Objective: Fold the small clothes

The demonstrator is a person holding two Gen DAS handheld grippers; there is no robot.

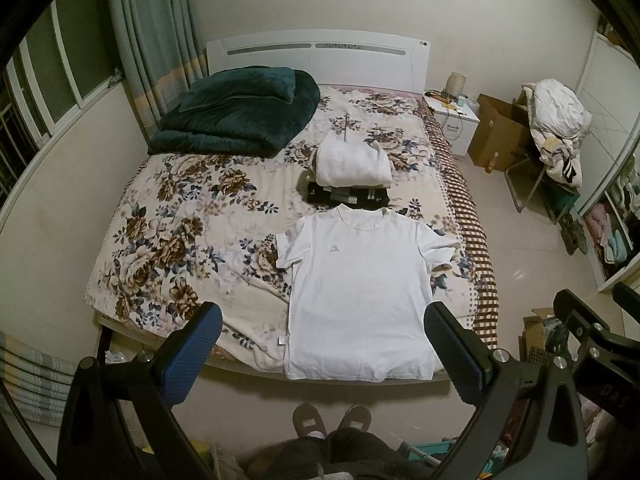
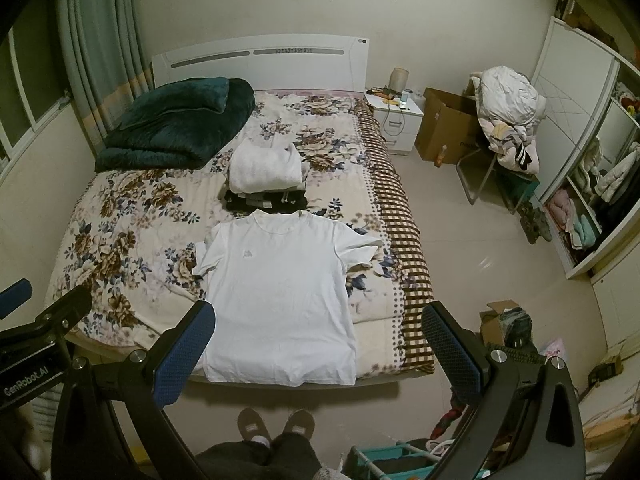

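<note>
A white T-shirt lies flat, front up, near the foot of the bed, collar toward the headboard and hem at the bed's front edge. Behind it sits a stack of folded clothes, white on top, dark below. My left gripper hangs open above the shirt's hem, holding nothing. My right gripper is also open and empty, high above the shirt's lower right part. Part of the right gripper shows at the left wrist view's right edge.
The bed has a floral cover. A dark green blanket lies folded by the white headboard. A nightstand, cardboard box and chair piled with laundry stand to the right. A person's slippered feet are at the bed's foot.
</note>
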